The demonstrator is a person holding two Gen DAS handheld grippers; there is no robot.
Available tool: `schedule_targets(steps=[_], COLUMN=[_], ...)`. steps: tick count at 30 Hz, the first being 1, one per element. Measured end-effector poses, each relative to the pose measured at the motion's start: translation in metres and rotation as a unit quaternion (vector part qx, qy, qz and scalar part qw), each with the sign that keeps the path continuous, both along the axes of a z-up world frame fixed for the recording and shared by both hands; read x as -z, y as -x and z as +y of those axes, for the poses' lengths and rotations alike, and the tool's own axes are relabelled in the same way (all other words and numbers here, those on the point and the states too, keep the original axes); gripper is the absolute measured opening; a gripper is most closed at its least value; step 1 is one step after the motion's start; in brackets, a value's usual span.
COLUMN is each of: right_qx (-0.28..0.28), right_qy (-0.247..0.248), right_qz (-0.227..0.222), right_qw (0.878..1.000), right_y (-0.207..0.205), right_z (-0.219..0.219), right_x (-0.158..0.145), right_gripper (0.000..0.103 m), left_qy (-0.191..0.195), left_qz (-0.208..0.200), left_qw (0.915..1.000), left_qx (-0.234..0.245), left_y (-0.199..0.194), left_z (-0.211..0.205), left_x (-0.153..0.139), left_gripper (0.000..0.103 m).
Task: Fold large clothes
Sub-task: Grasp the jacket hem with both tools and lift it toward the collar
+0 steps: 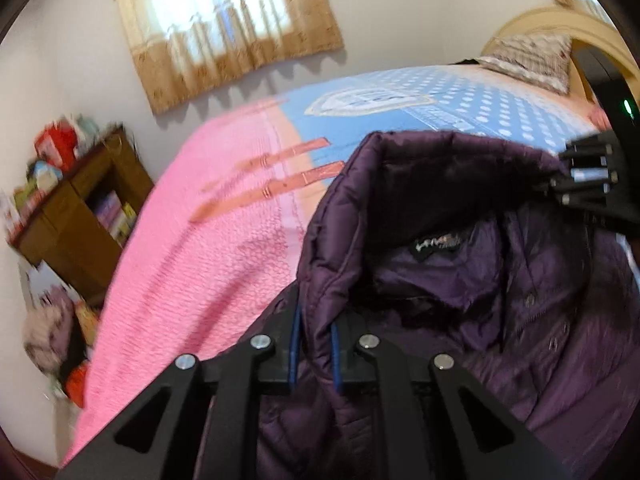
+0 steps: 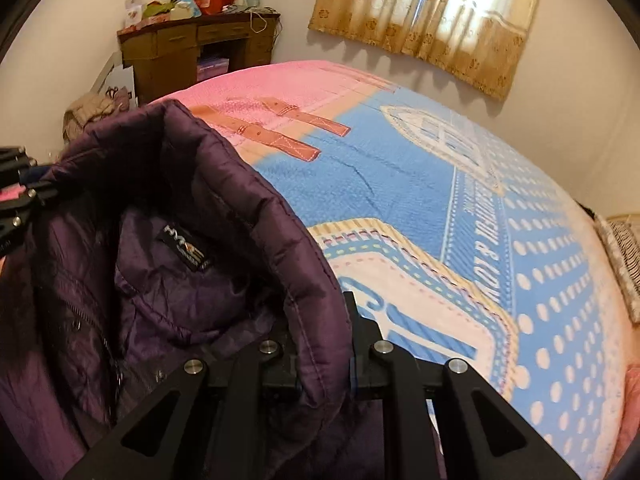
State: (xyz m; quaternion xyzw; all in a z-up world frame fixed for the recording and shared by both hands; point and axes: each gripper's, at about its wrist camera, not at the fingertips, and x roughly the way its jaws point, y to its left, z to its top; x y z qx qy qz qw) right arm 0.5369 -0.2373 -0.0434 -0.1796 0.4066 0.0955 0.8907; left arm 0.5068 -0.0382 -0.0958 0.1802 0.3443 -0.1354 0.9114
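A dark purple quilted jacket (image 1: 460,280) hangs lifted above the bed, its collar stretched between both grippers. My left gripper (image 1: 316,344) is shut on one end of the collar. My right gripper (image 2: 320,344) is shut on the other end of the collar of the jacket (image 2: 180,240). A black label shows inside the neck. The right gripper also shows at the right edge of the left wrist view (image 1: 588,184), and the left gripper at the left edge of the right wrist view (image 2: 16,196). The lower jacket is hidden below the frames.
The bed has a pink and blue patterned blanket (image 2: 440,200), also in the left wrist view (image 1: 224,220). A pillow (image 1: 528,60) lies at the headboard. A brown cabinet (image 2: 192,52) with clutter on top stands past the foot. A curtained window (image 2: 432,12) is on the wall.
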Motion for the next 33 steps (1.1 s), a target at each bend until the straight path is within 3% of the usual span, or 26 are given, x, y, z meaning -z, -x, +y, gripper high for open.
schedule_targets(steps=[10,17,24,30,33], right_qx=[0.005,0.011,-0.015,-0.019,-0.030], right_qy=[0.051,0.073,0.135,0.141,0.167], right_qz=[0.010,0.024,0.011,0.008,-0.004], right_qw=[0.999,0.997,0.991,0.990,0.986], right_y=[0.035,0.043,0.050,0.053,0.057], right_z=[-0.014,-0.016,-0.006,-0.008,-0.003], right_x=[0.026,0.047,0.061,0.069,0.071], right_gripper=[0.014,0.013,0.013,0.013,0.014], left_qy=[-0.089,-0.184,-0.246,-0.270,-0.273], left_qz=[-0.064,-0.110,-0.125,-0.128,-0.133], left_qw=[0.9924,0.9712,0.9535,0.9451,0.9448], left_qx=[0.057,0.105,0.122,0.132,0.124], left_y=[0.053,0.078,0.081,0.083,0.081], left_z=[-0.003,-0.013,-0.014,-0.013,-0.014], left_x=[0.014,0.042,0.059,0.070,0.071], left_gripper=[0.013,0.013,0.013,0.012,0.013])
